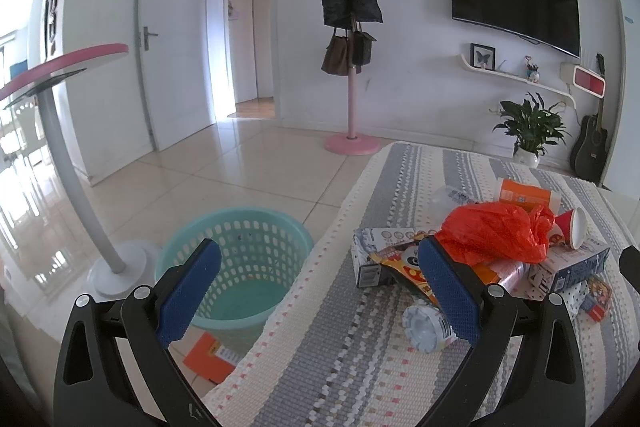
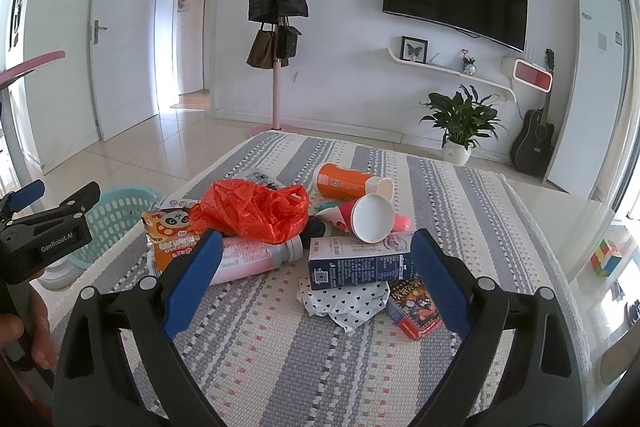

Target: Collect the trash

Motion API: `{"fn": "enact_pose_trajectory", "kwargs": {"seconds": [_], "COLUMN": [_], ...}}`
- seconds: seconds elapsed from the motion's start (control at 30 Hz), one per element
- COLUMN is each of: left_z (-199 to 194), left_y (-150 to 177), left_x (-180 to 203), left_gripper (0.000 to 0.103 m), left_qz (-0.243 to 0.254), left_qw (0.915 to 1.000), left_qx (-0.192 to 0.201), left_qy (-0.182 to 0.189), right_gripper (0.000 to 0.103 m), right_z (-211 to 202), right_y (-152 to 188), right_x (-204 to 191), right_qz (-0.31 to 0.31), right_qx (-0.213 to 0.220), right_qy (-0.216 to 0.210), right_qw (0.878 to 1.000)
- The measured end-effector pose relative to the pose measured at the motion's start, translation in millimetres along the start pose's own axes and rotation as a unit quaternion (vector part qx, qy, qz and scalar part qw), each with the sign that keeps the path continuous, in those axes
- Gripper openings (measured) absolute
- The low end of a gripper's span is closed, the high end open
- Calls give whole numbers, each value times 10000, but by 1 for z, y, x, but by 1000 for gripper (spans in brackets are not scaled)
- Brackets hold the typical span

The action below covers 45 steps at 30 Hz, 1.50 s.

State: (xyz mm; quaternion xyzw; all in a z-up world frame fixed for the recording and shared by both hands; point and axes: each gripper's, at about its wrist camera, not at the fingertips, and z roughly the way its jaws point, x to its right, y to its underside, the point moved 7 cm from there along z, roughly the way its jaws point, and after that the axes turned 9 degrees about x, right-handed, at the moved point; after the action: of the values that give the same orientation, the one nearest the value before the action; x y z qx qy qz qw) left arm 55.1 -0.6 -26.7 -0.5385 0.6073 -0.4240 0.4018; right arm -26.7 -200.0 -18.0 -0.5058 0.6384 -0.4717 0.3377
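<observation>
Two grippers up on my feeds, both spread wide with nothing between the blue pads. My left gripper [image 1: 320, 291] hangs over the left edge of the grey-and-cream striped woven table cover [image 1: 320, 367], and the teal perforated plastic basket [image 1: 236, 267] sits on the tiled floor just past that edge, looking empty from here. My right gripper [image 2: 316, 279] faces the trash heap in the middle of the cover: a crumpled red plastic bag [image 2: 252, 209] on top, an orange panda-print snack packet [image 2: 172, 239] toward the left edge, a dark blue carton [image 2: 360, 263] lying on its side, a white-lined red paper cup [image 2: 368, 217] tipped over behind it, and an orange tube-shaped container [image 2: 348, 181] further back.
</observation>
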Motion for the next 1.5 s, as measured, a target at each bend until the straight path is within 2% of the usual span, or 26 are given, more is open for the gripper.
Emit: {"fn": "enact_pose_trajectory", "kwargs": {"seconds": [0.7, 0.8, 0.87, 0.9, 0.97, 1.07, 1.2, 1.3, 1.33, 1.4, 1.5], "left_z": [-1, -2, -2, 0, 3, 16, 43, 71, 78, 92, 104], "left_y": [-2, -7, -12, -17, -24, -31, -33, -21, -16, -7, 6], "left_x": [-2, 0, 3, 8, 19, 42, 88, 114, 121, 133, 147], "left_gripper": [96, 96, 96, 96, 96, 96, 95, 91, 90, 90, 89], "left_qz": [-21, -41, -116, -172, -210, -382, -14, 237, 237, 148, 102], "left_qw": [10000, 9999, 9991, 9974, 9926, 9771, 9591, 9587, 9560, 9450, 9358], "left_qx": [39, 33, -92, -213, -454, -928, -1259, -1459, -1544, -1823, -2020], "left_qy": [9, 133, 402, 668, 1105, 1878, 2534, 2431, 2482, 2713, 2887], "right_gripper": [88, 85, 80, 78, 68, 56, 56, 56, 56, 56, 64], "right_z": [0, 0, 2, 3, 5, 11, 20, 36, 41, 59, 84], "right_y": [3, 4, 6, 6, 5, 0, -10, -13, -13, -8, 0], "right_x": [-1, 1, 5, 9, 17, 36, 67, 85, 88, 93, 92], "right_qz": [-2, -14, 1, 46, 129, 350, 915, 1253, 1295, 1304, 1301], "right_qx": [-39, -25, -53, -56, -72, -178, -258, -378, -419, -595, -839], "right_qy": [-77, -38, 16, 38, 97, 200, 267, 214, 196, 194, 119], "right_qw": [10000, 10000, 10000, 10000, 9998, 9990, 9951, 9912, 9905, 9895, 9879]}}
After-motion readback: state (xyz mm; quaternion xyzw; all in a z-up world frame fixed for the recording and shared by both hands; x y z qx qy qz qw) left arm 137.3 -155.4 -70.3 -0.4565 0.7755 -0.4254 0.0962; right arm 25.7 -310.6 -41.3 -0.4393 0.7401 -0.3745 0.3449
